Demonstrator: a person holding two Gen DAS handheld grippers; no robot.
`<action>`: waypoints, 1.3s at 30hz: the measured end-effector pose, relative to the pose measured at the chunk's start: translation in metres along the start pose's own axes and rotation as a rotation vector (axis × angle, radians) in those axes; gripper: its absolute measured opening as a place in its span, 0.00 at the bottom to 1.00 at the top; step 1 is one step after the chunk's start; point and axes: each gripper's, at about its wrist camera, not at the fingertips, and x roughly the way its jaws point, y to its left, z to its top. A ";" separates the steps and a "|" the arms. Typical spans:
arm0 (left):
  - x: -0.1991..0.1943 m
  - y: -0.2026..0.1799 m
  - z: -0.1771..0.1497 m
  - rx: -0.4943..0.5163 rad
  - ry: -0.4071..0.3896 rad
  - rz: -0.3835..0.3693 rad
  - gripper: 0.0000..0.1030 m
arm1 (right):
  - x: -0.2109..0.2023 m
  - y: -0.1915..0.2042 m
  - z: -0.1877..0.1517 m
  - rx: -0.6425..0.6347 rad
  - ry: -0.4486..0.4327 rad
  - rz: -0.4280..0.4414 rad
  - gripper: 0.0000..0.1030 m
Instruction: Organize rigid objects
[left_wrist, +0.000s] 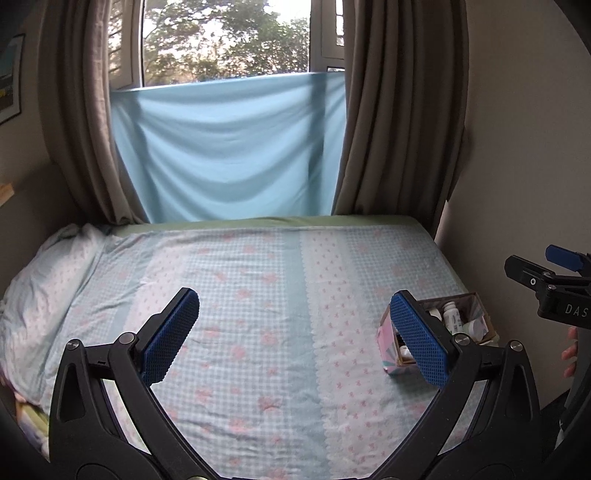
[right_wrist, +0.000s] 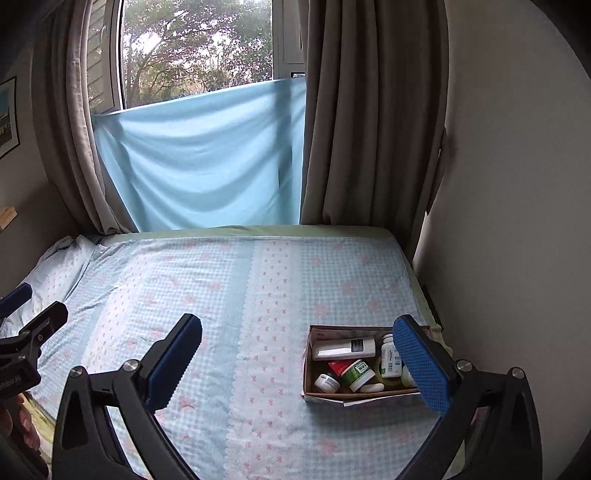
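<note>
Left wrist: checked bedspread (left_wrist: 258, 295), curtained window far. Left gripper (left_wrist: 295, 339) wide open, empty. Box (left_wrist: 391, 354) of bottles near right, partly behind right finger.

Right wrist: right gripper (right_wrist: 299, 363) wide open, empty; box (right_wrist: 308, 373) between fingers, right of centre. Risk: soft bedding may tip box when nudged.

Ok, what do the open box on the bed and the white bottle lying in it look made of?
Open brown box: looks like cardboard, matte, with raw brown walls and a patterned paper outside. White cylindrical bottle: probably plastic, smooth with a slight sheen.
</note>
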 end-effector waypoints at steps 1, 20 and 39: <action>-0.001 -0.001 0.000 0.000 -0.002 -0.002 1.00 | -0.001 -0.001 0.000 0.001 -0.003 -0.003 1.00; -0.009 -0.014 0.002 0.002 -0.026 -0.033 1.00 | -0.011 -0.010 -0.004 0.009 -0.022 -0.031 1.00; -0.006 -0.018 0.005 0.010 -0.034 -0.021 1.00 | -0.007 -0.013 0.001 0.012 -0.028 -0.034 1.00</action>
